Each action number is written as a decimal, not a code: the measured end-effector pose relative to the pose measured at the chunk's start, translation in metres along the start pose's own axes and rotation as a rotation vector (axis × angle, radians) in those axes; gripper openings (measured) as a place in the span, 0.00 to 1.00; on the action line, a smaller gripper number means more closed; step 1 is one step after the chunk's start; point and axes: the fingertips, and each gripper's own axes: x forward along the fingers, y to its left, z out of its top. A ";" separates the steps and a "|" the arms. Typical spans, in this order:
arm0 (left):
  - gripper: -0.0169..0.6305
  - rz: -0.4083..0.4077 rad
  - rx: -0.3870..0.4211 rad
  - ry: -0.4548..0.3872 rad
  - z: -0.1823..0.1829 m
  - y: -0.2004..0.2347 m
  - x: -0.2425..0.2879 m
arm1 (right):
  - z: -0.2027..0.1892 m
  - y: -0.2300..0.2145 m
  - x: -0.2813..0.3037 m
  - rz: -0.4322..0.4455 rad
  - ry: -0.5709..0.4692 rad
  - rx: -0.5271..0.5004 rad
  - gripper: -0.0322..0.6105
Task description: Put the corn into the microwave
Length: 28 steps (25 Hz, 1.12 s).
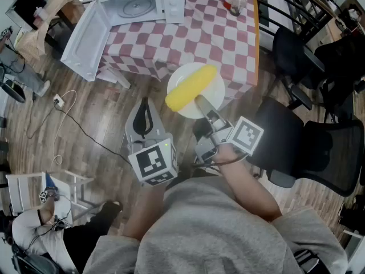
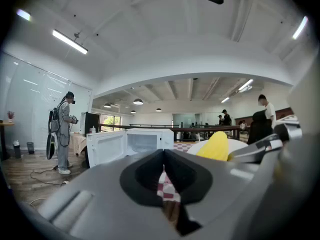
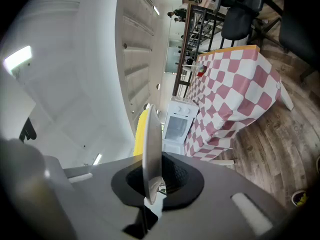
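The right gripper (image 1: 201, 103) has its fingers pinched on the rim of a white plate (image 1: 178, 80), held level just off the near edge of the bench (image 1: 205, 33). The corn (image 1: 191, 87) lies on that plate. The microwave (image 1: 142, 4) stands on the bench (door (image 1: 85, 36) swung wide open), well apart from the plate. The left gripper (image 1: 145, 103) hangs beside the plate, fingers pressed together on nothing.

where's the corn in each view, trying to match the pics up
Head view: the corn lies on the white plate, just above centre.
Left gripper view: corn right of centre.
Right gripper view: a yellow sliver left of the edge-on plate.
Shared landmark: the open white microwave.
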 end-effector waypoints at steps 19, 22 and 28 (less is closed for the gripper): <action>0.04 0.064 0.012 -0.008 0.008 -0.036 0.004 | 0.033 -0.012 -0.012 0.023 0.049 -0.002 0.06; 0.04 0.079 0.023 -0.016 0.009 -0.042 0.003 | 0.038 -0.022 -0.018 -0.001 0.071 -0.017 0.06; 0.04 0.105 0.038 -0.015 0.007 -0.052 0.000 | 0.047 -0.035 -0.027 -0.022 0.091 -0.005 0.06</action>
